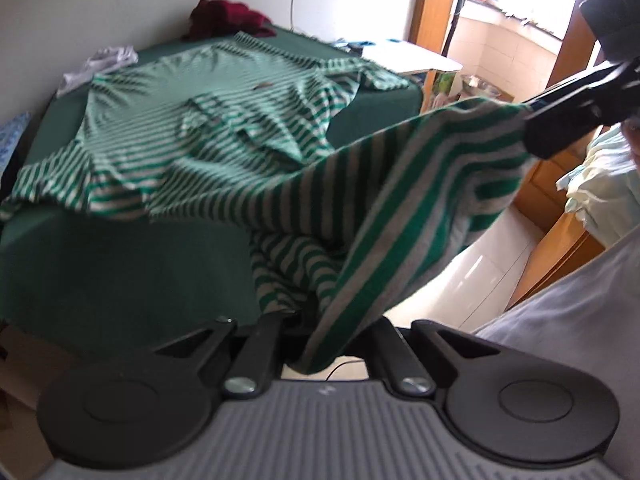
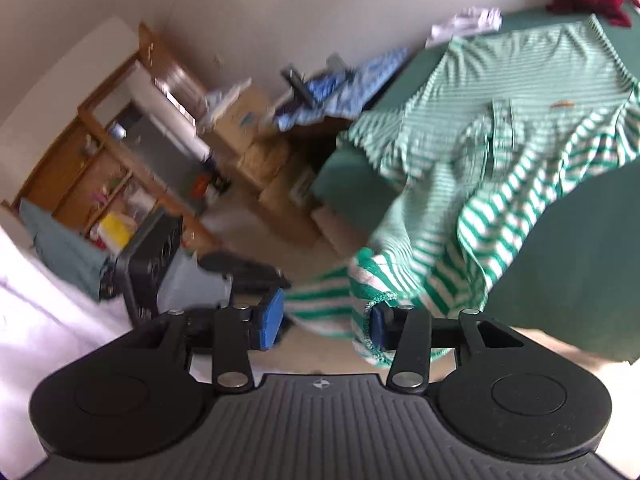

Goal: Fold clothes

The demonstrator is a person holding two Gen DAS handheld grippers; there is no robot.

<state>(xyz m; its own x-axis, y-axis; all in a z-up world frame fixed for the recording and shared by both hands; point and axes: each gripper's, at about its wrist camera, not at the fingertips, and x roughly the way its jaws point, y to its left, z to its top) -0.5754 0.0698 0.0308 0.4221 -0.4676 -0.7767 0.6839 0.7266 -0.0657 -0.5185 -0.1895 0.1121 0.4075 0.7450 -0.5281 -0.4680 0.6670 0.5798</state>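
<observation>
A green-and-white striped shirt [image 1: 224, 128] lies spread on a green-covered surface [image 1: 120, 272], with its near hem pulled off the edge into the air. My left gripper [image 1: 320, 332] is shut on that hem, and the cloth hides its fingertips. In the right wrist view the shirt [image 2: 520, 92] trails down to my right gripper [image 2: 326, 324]. Its blue pads [image 2: 272, 320] stand apart, and the hem drapes over the right-hand finger only. The right gripper [image 1: 532, 128] meets the lifted corner at the upper right of the left wrist view. The left gripper [image 2: 276, 280] appears beside it.
A dark red garment [image 1: 228, 16] and a white cloth [image 1: 100, 64] lie at the far side of the surface. A wooden shelf [image 2: 100, 152] and cardboard boxes [image 2: 256, 136] stand on the left. A person's white top [image 1: 580, 300] is close on the right.
</observation>
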